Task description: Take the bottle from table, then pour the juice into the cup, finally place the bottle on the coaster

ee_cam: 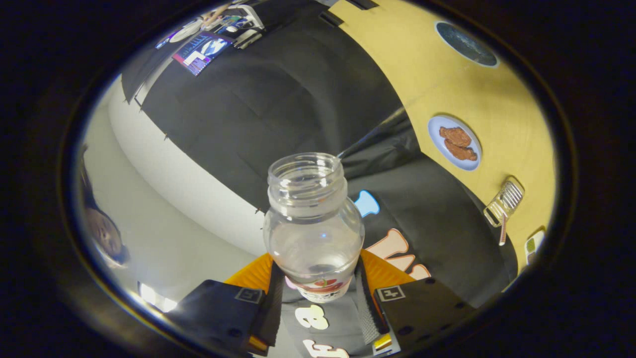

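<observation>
One fisheye camera rides the hand-held gripper (318, 288), rolled sideways, facing along its fingers, close behind them.

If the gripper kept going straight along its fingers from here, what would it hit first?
The gripper is shut on the bottle, which leads the way. Beyond the bottle's open mouth, the black cloth wall seems to come first, though depth is unclear.

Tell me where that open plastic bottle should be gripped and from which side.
Grip the bottle on its lower body, at the labelled band, from the side, as the gripper does now: its fingers press on opposite flanks. The round body is widest there, the shoulder narrows to a capless neck, so a side grip probably holds firmest and leaves the mouth free for pouring.
</observation>
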`<state>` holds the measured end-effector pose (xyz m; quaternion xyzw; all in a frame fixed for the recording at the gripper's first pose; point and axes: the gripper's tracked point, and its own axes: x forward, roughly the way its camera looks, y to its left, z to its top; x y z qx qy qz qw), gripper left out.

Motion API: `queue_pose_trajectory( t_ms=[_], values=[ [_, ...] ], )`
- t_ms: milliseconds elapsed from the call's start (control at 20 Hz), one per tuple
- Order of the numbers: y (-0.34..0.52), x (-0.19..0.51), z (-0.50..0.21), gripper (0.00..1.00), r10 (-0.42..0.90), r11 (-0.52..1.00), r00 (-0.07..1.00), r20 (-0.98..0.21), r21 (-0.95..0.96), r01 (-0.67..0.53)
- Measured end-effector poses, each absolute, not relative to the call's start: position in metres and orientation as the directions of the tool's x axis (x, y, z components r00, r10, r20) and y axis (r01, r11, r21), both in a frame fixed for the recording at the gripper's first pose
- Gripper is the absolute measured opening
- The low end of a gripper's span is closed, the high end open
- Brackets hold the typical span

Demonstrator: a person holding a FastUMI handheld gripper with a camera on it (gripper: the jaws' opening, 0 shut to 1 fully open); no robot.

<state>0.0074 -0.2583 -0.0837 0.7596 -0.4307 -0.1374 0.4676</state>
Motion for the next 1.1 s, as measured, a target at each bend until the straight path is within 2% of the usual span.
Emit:
queue_pose_trajectory(
  t_ms=[1100],
  values=[
    [-0.260,-0.006,-0.066,0.68,-0.795,-0.184,0.566,0.218,0.803,-0.567]
  ],
)
